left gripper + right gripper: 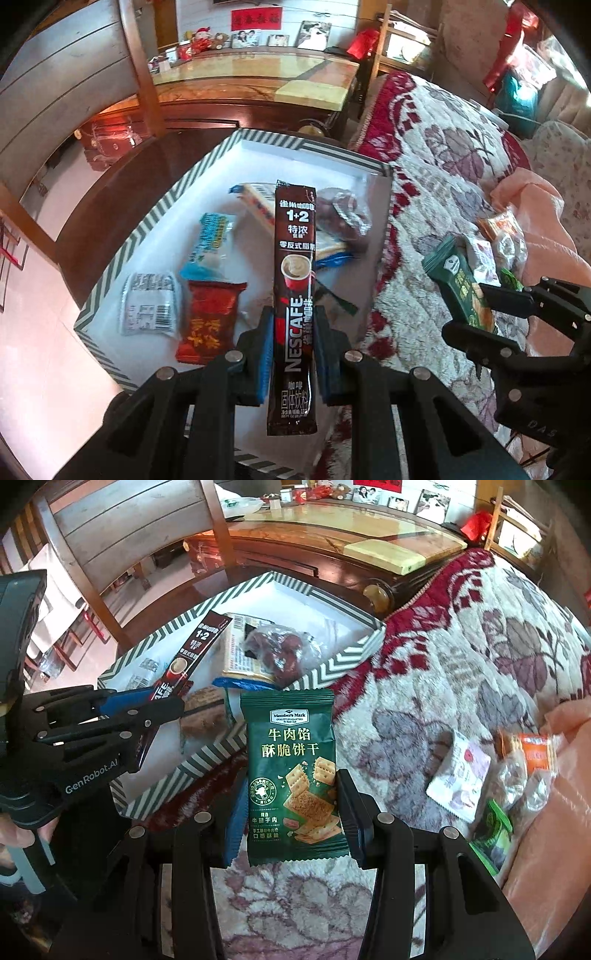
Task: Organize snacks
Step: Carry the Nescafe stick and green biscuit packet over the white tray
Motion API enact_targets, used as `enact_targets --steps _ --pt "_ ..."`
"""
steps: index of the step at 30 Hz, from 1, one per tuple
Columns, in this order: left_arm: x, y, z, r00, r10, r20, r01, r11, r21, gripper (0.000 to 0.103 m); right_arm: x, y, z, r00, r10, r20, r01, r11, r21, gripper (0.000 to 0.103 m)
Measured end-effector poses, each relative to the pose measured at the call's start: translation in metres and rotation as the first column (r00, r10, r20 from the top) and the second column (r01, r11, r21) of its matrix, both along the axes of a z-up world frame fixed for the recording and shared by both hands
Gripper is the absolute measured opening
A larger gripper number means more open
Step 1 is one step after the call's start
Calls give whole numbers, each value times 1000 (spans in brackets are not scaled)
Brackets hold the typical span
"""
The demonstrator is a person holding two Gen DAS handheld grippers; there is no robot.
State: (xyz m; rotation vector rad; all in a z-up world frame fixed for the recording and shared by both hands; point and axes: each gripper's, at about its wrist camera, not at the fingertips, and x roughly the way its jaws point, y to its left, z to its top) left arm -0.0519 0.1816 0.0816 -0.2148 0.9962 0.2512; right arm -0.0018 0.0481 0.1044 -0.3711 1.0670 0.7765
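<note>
My left gripper [293,334] is shut on a brown Nescafe coffee stick [295,280] and holds it above the white box with a striped rim [155,218]. The box holds several snack packets, among them a red packet [210,326] and a bag of red dates [341,214]. My right gripper [291,797] is shut on a green cracker packet [293,771] and holds it over the blanket, just right of the box [207,753]. The left gripper [162,701] with the stick also shows in the right wrist view, and the right gripper [476,314] in the left wrist view.
The box sits on a dark wooden table [147,173] beside a red and white floral blanket [443,657]. Loose snack packets [461,771] lie on the blanket at the right, near a pink cloth [554,812]. A wooden chair [74,74] stands at the far left.
</note>
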Motion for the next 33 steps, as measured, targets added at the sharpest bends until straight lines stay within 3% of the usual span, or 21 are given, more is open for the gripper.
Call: enact_targets --steps 13,33 --pt "-9 36 -7 996 84 -10 -84 996 -13 22 5 41 5 999 54 -1 -54 999 1 44" --pt "-9 54 -21 992 121 -35 -122 992 -20 22 12 90 -7 993 111 -31 -112 993 -26 44"
